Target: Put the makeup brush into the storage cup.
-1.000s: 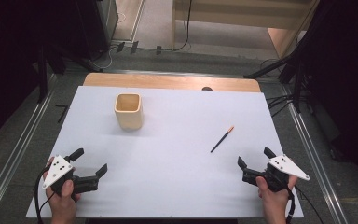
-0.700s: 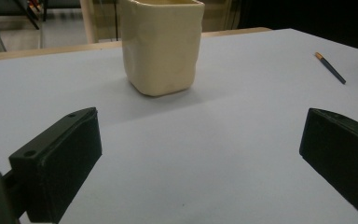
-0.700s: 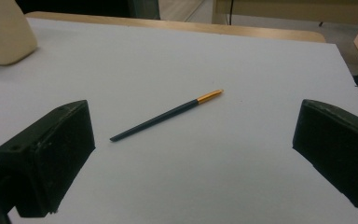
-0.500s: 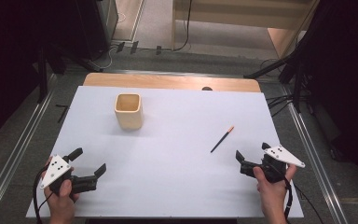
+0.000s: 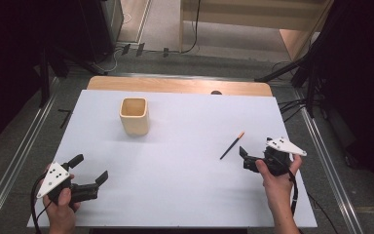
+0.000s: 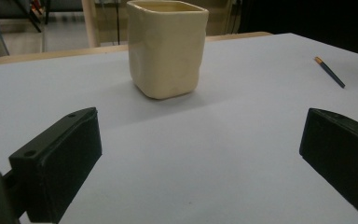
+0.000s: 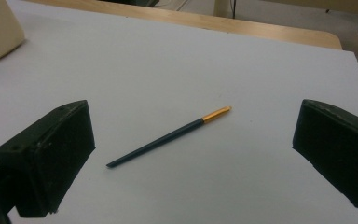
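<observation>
Right gripper near pencil, fingers apart. Thin, light, stiff, likely to roll (flat on tabletop); best pinched mid-shaft. Left gripper fingers apart too.

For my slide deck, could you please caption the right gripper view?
Open right gripper facing a dark pencil lying on the white table.

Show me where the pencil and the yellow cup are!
pencil [image 7: 168,137], right gripper view, middle of its dark shaft.
yellow cup [image 5: 135,120], high view, its front wall.
</observation>
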Demonstrator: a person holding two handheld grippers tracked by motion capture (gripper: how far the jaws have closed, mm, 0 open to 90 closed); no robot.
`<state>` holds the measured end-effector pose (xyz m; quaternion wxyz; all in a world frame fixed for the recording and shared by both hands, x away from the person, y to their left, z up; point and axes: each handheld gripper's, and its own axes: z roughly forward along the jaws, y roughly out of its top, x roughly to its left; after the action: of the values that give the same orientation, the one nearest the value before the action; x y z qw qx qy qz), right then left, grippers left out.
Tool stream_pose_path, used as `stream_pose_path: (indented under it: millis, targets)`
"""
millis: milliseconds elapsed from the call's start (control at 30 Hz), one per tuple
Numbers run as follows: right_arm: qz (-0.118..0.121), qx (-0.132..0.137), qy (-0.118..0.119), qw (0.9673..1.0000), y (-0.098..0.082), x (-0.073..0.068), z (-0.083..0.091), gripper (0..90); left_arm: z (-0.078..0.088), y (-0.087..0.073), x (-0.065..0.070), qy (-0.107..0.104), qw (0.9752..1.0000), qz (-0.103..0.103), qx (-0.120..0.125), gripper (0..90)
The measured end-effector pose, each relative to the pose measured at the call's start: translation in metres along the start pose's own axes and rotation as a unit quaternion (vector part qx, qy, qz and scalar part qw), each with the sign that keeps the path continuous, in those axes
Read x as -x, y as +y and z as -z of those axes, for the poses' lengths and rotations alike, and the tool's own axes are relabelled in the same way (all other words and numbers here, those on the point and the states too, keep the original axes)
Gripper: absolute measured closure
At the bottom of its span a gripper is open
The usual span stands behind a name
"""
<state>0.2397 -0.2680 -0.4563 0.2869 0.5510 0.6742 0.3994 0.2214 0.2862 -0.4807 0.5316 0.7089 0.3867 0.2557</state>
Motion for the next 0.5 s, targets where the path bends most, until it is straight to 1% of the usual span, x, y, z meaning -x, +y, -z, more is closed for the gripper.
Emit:
stream_pose_path:
  millis: [33,67,133,200,267,433,467,500]
  targets:
    - [0.000,0.000,0.000,1.0000,0.000,0.000,0.000,0.0,0.000,0.000,0.000,0.001,1.0000,0.001,0.001,0.0]
    - [0.001,-0.001,0.008,1.0000,0.005,-0.002,-0.004,0.0,0.002,0.000,0.000,0.000,1.0000,-0.001,0.001,0.0]
    - [0.001,-0.001,0.010,1.0000,0.006,-0.002,-0.006,0.0,0.002,0.001,0.000,0.001,1.0000,-0.001,0.002,0.0]
    - [-0.002,-0.004,0.015,0.9999,0.015,-0.003,-0.012,0.0,0.003,0.001,0.001,0.001,1.0000,-0.003,0.003,0.0]
    - [0.000,-0.006,0.014,0.9999,0.016,-0.003,-0.014,0.0,0.003,0.001,0.001,0.001,1.0000,-0.004,0.004,0.0]
    - [-0.001,-0.021,0.012,0.9997,0.027,-0.002,-0.026,0.0,0.004,0.001,0.003,0.000,1.0000,-0.006,0.003,0.0]
    - [-0.003,-0.027,0.010,0.9996,0.031,-0.002,-0.030,0.0,0.004,0.002,0.003,-0.001,1.0000,-0.007,0.003,0.0]
    - [-0.003,-0.027,0.010,0.9996,0.031,-0.002,-0.030,0.0,0.004,0.002,0.003,-0.001,1.0000,-0.008,0.002,0.0]
